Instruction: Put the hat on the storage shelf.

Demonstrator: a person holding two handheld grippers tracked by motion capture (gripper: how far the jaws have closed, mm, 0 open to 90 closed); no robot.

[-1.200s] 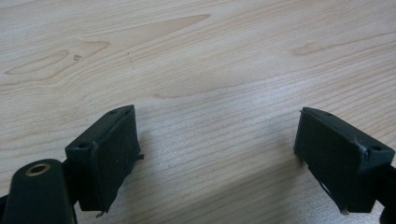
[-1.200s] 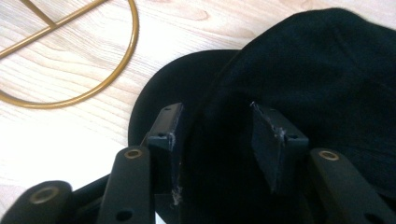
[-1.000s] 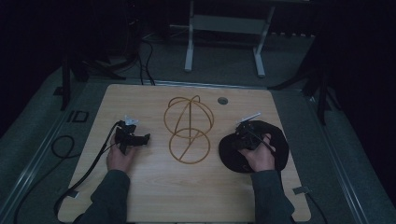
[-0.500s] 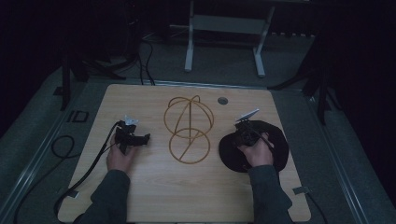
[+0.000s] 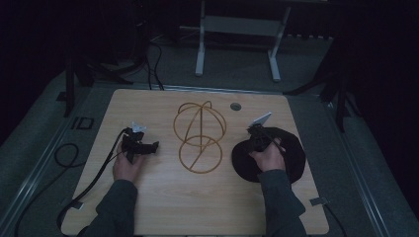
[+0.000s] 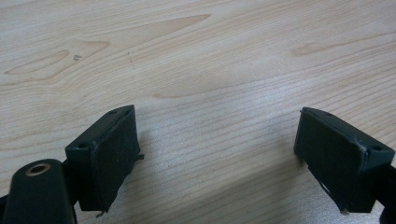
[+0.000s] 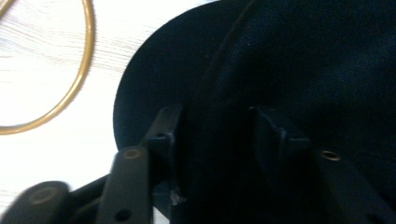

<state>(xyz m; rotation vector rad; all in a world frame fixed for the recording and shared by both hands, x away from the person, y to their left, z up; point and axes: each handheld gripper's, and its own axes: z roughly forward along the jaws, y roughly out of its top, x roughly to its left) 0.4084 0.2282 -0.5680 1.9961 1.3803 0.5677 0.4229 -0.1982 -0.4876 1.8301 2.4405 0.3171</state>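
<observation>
Right gripper view puts my right gripper [image 7: 217,135] over the black hat [image 7: 299,70], just right of the gold wire stand [image 5: 199,136], fingers apart astride its fabric; I'd clench squarely before lifting, left gripper [image 6: 219,154] released over bare worktop [image 6: 196,56].

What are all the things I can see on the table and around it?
Wooden table: one, light wood, centre.
Wire stand: one, gold rings, table middle.
Black hat: one, black, table's right side.
Round hole cover: one, grey, table's far edge.
Metal frame: one, pale grey, floor behind table.
Left gripper: one, black, jaws apart over bare wood.
Right gripper: one, black, jaws over the hat; grip unclear.
Sleeves: two, dark, bottom.
</observation>
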